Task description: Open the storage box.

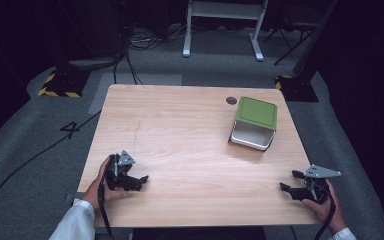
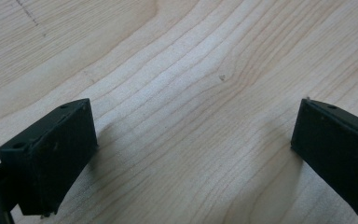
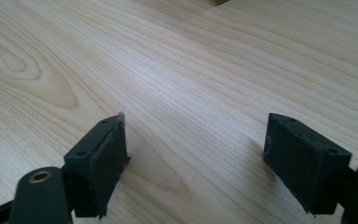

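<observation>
High view: left claw (image 1: pixel 141 182) rested near the bench's (image 1: pixel 180 140) left front corner, jaws spread wide, nothing between them. Box (image 1: pixel 254 123), green with a white interior, lay tipped on its side at right rear. Right claw (image 1: pixel 291 181) sat at right front, likewise wide and empty.

A wooden desk (image 1: pixel 180 130) stands on grey floor (image 1: pixel 25 135). A dark round hole (image 1: pixel 231 100) sits near its far edge. Behind it stand white frame legs (image 1: pixel 186 30) and cables (image 1: pixel 145 42).

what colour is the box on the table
Green outside, white inside; the box shows best in the high view.
</observation>
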`<action>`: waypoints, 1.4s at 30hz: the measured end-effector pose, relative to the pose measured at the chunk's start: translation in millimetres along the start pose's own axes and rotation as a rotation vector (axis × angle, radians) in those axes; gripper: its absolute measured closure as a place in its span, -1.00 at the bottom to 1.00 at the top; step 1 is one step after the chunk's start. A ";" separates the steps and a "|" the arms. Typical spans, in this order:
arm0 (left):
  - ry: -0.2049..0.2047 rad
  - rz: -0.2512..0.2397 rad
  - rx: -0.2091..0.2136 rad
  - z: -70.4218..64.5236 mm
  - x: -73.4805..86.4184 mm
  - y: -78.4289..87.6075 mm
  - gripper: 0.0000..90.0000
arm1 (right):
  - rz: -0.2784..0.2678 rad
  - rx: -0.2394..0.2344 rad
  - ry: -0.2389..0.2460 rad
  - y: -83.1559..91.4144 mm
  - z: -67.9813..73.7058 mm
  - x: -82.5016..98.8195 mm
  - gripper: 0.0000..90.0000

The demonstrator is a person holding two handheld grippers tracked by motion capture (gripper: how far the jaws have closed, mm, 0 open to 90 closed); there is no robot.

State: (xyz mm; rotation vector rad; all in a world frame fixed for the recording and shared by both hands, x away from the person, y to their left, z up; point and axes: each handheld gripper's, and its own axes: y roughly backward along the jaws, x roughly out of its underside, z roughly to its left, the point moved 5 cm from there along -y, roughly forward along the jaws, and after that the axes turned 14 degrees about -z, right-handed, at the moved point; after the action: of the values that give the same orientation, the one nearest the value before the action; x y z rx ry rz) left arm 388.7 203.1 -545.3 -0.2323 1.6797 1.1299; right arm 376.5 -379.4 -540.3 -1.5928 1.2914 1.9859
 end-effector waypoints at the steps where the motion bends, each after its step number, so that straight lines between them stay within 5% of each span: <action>1: -0.003 0.000 -0.001 0.2 -0.1 0.0 -0.99 | 0.000 -0.002 0.000 -0.1 0.0 0.0 -0.53; 12: -0.009 0.000 0.016 -0.4 0.3 0.2 -1.00 | -0.020 -0.020 0.017 -5.2 3.7 -8.3 -0.52; 14: -0.007 -0.001 0.013 -0.6 0.4 0.3 -1.00 | -0.036 -0.037 0.024 -9.8 8.4 -18.9 -0.53; 20: -0.001 -0.001 0.010 -1.6 1.0 1.0 -0.99 | -0.044 -0.108 0.146 -25.3 27.6 -58.4 -0.54; 31: -0.007 -0.001 0.017 -3.5 4.0 5.5 -0.99 | -0.099 -0.146 0.223 -49.1 43.8 -117.4 -0.49; 37: -0.010 -0.001 0.019 -3.4 4.1 5.7 -0.99 | -0.074 -0.154 0.259 -76.6 48.9 -126.2 -0.45; 42: -0.010 -0.001 0.016 -3.5 4.2 5.9 -0.99 | -0.052 -0.150 0.237 -94.4 43.9 -123.0 -0.43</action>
State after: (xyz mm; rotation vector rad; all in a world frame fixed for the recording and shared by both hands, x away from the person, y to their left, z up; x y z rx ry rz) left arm 380.9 205.1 -545.4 -0.2170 1.6789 1.1154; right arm 456.9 -256.2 -474.8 -1.9623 1.1897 1.9489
